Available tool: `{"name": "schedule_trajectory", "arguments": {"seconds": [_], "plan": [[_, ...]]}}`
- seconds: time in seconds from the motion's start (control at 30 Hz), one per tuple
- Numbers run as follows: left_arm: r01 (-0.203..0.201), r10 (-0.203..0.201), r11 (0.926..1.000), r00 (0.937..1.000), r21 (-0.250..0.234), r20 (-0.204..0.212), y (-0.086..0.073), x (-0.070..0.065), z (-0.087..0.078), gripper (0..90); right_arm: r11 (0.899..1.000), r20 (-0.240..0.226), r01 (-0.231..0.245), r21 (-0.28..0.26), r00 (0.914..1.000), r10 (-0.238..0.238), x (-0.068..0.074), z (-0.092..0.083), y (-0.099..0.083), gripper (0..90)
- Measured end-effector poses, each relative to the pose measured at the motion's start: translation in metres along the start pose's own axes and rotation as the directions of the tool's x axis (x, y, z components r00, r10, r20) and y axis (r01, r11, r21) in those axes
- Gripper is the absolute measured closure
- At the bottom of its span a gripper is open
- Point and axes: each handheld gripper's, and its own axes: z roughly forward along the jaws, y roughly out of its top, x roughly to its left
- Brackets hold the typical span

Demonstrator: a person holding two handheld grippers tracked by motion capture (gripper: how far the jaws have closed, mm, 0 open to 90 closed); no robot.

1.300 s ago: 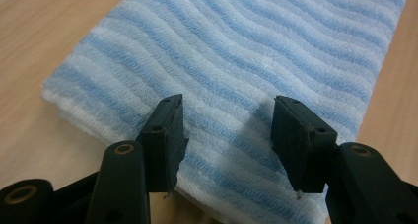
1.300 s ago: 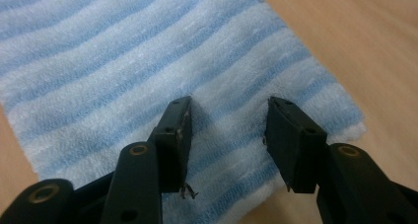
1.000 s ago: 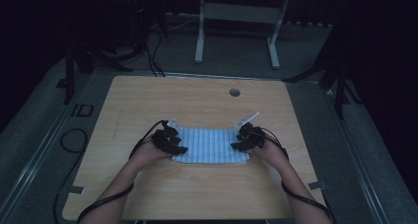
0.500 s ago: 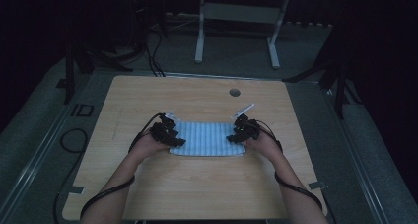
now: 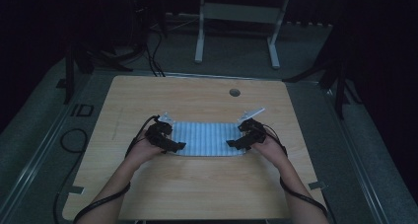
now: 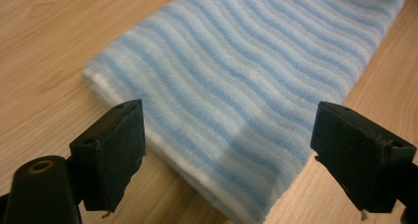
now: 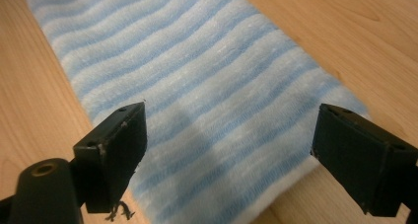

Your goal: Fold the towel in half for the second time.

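Blue-and-white striped terry, the folded towel (image 5: 204, 138) lies flat mid-bench (image 5: 197, 194); it is judged soft, light and limp. Both the left hand-held gripper (image 6: 226, 145) and right hand-held gripper (image 7: 229, 150) are held apart over its short ends, where layered edges could be pinched.

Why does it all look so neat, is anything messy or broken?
Nothing stands out. The folded blue-and-white striped cloth lies flat and straight on the light wooden table, with no spill or tear showing. The left gripper and right gripper hang open, one over each end.
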Motion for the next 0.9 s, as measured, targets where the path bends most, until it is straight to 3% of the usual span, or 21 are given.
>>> {"name": "schedule_trajectory", "arguments": {"seconds": [0.13,0.17,0.37,0.63,0.9], "plan": [[0.011,-0.011,0.9999,0.9996,-0.007,-0.024,-0.009,-0.001,0.000,5.7,0.999,0.031,-0.001,-0.041,0.9995,0.002,0.000,-0.008,-0.010,13.1],[0.011,-0.011,0.9999,0.9996,-0.007,-0.024,-0.009,-0.001,0.000,1.4,0.999,0.031,-0.001,-0.041,0.9995,0.002,0.000,-0.008,-0.010,13.1],[0.031,-0.033,0.9992,0.9985,-0.026,-0.044,-0.022,-0.002,-0.004,1.3,0.996,0.039,-0.036,-0.084,0.9984,0.040,-0.005,-0.019,-0.028,12.5],[0.023,-0.024,0.9996,0.9977,-0.015,-0.063,-0.042,0.001,-0.014,1.3,0.993,0.058,-0.062,-0.100,0.9959,0.068,-0.011,-0.033,-0.055,12.4],[0.044,-0.047,0.9983,0.9960,-0.037,-0.076,-0.059,0.006,-0.026,1.4,0.988,0.089,-0.104,-0.115,0.9894,0.114,-0.018,-0.048,-0.084,12.3]]}}
